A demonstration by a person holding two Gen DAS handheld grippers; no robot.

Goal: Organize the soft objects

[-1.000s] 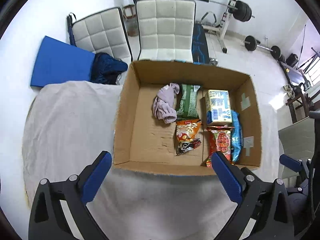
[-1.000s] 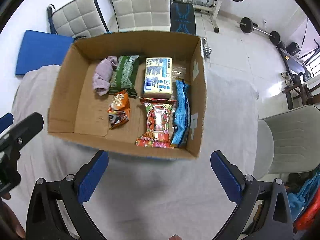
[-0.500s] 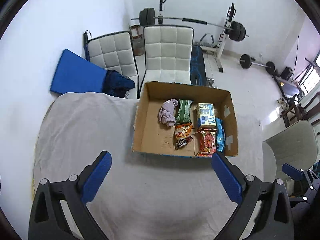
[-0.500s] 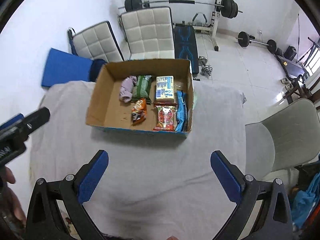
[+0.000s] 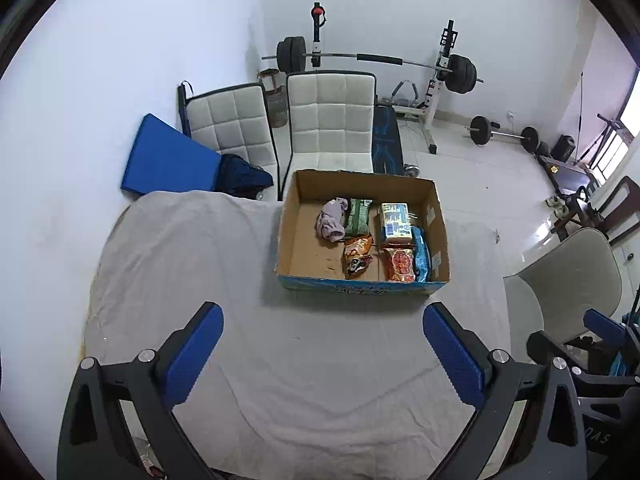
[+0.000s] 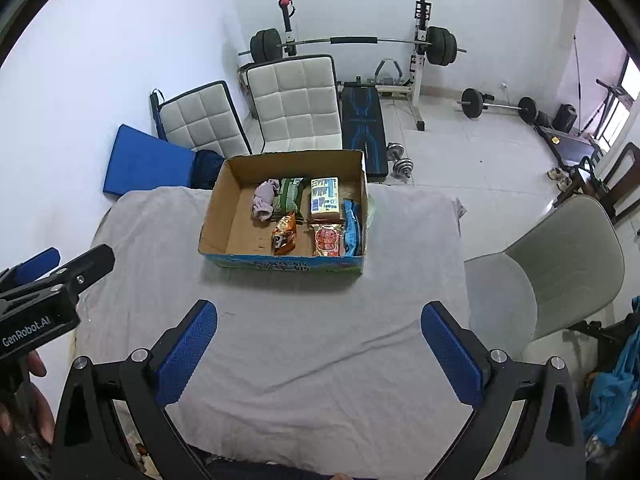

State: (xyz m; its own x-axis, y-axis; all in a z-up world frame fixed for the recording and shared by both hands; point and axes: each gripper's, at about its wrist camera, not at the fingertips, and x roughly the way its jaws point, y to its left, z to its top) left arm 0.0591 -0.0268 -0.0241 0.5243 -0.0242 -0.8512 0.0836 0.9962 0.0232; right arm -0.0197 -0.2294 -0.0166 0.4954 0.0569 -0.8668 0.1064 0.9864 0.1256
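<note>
Both the left gripper point(image 5: 322, 344) and right gripper point(image 6: 318, 340) hover empty, fingers spread wide, above the desk point(image 5: 200, 280). The snack packets and cloth point(image 5: 332, 220) lie packed together inside the cardboard box point(image 5: 362, 286), probably finished.

A: Item one?
B: Cardboard box point(image 5: 362, 280), open-topped, on the bench point(image 5: 192, 264) under a grey cloth.
A: Contents?
B: Crumpled lilac cloth point(image 5: 332, 219); green packet point(image 5: 359, 213) just beside it; yellow-and-blue pack point(image 5: 395, 222); orange snack bag point(image 5: 357, 255); red packet point(image 5: 401, 265); blue packet point(image 5: 421, 254) along the right wall.
A: Grippers?
B: Left gripper point(image 5: 324, 350), fingers point(image 5: 192, 354) wide apart, nothing between them, short of the box. Right gripper point(image 5: 592, 328), partly visible at the right edge.
</note>
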